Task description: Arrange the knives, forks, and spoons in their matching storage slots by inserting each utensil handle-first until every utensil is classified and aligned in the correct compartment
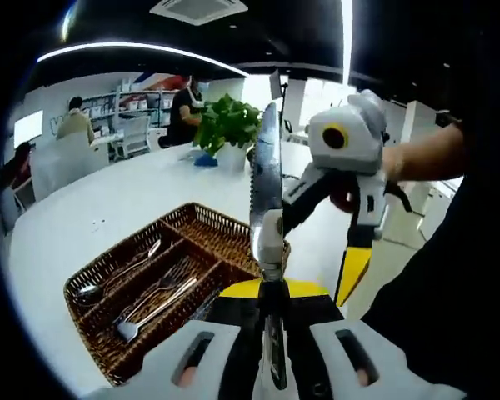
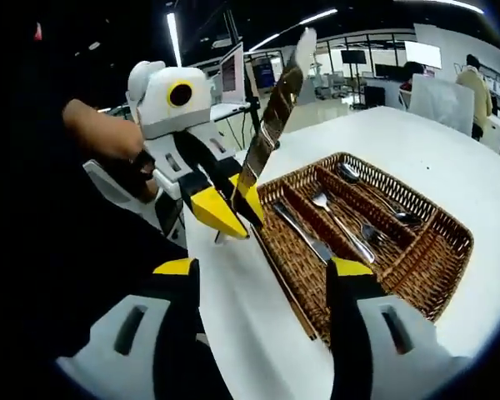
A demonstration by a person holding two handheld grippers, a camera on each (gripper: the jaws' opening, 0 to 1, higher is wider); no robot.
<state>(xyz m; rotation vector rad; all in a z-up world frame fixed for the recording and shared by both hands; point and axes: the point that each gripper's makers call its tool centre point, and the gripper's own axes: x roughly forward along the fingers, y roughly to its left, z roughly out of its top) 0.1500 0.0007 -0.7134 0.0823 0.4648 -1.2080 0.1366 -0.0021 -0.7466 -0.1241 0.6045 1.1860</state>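
A wicker tray (image 2: 450, 250) on the white worktop (image 1: 108, 208) holds a spoon (image 1: 108, 279), forks (image 1: 154, 300) and a knife (image 2: 304, 233) in separate slots. The left tool (image 1: 271, 292) grips another knife (image 1: 265, 183) upright above the tray's edge. The right tool (image 2: 262, 275) stands released beside it.

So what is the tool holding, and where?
The left tool grips a knife by its handle end, blade pointing up. The right tool is open, holding nothing.
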